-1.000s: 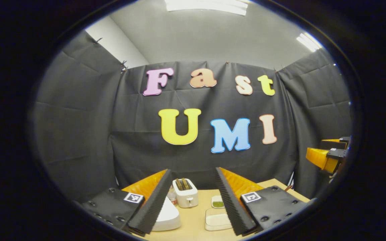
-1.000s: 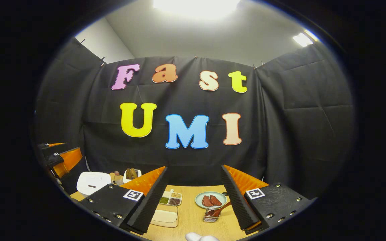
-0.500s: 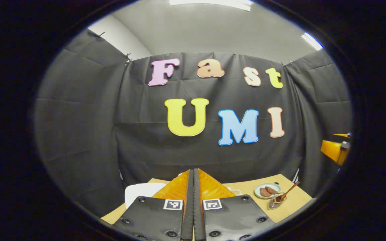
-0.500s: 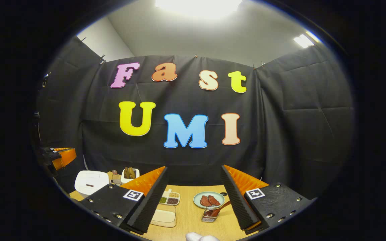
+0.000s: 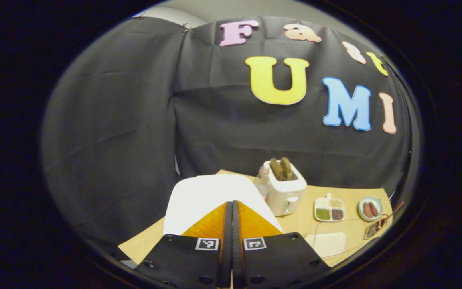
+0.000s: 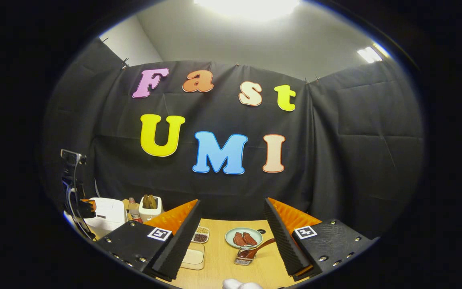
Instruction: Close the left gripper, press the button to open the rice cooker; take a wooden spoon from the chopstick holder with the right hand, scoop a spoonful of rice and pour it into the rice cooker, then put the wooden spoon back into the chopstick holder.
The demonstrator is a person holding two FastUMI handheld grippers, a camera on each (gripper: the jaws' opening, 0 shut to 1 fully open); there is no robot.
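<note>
My left gripper is shut with nothing between its fingers, its tips just over the near part of the white rice cooker, whose lid is down. In the right gripper view the rice cooker stands at the far left, and the left gripper is at its left side. My right gripper is open and holds nothing, above the wooden table. Ahead of it, the wooden spoon leans in the small chopstick holder. A clear box of rice lies to the left.
A white toaster with bread stands right of the cooker, a small bottle beside it. A divided dish and a plate of sausages sit mid-table. A dark stand with cables rises at the left.
The left gripper went from open to shut, then tilted down and moved left over the rice cooker. The right gripper stayed open and nearly still.
</note>
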